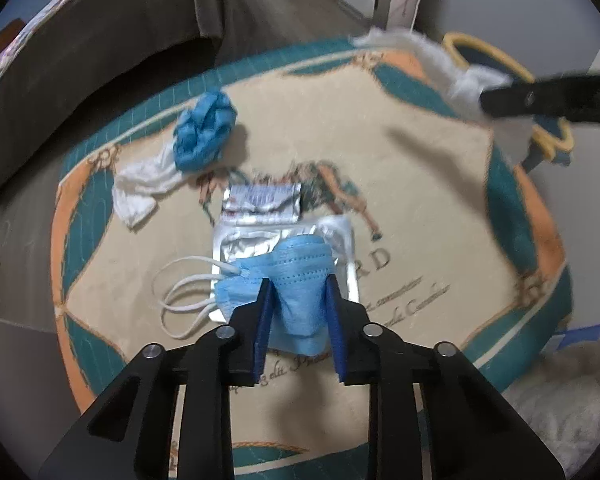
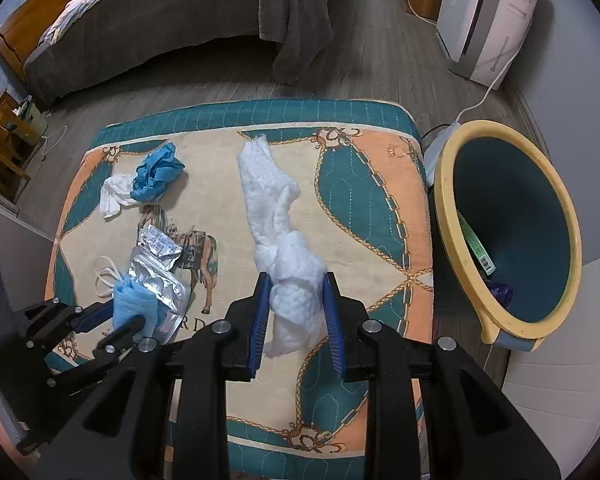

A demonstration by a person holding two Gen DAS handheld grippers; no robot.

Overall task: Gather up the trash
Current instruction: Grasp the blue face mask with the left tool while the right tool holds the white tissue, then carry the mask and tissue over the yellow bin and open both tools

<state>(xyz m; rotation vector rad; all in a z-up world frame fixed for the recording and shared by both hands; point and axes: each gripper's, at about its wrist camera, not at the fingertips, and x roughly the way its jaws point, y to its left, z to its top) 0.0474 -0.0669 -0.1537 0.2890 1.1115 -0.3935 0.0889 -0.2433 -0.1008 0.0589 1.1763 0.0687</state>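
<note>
Home bedroom: bed [image 2: 140, 20], grey blanket [image 2: 300, 20], wood floor [image 2: 360, 60].

Light-blue pleated face mask [image 1: 296, 276]: crumpled, white ear loops trailing toward 9 o'clock, lying across a silver foil pouch [image 1: 256, 246] near the mat's 6 o'clock edge. A smaller silver printed wrapper [image 1: 262, 199] lies flat, touching the pouch at its 12 o'clock side. Crumpled blue glove [image 1: 205, 134] rests at 10 o'clock, overlapping a white crumpled tissue [image 1: 140, 188]. Long white cotton wad [image 2: 278, 220]: elongated, extending toward 12 o'clock. Yellow-rimmed teal bin [image 2: 512, 236] at 3 o'clock, tilted, containing scraps.
</note>
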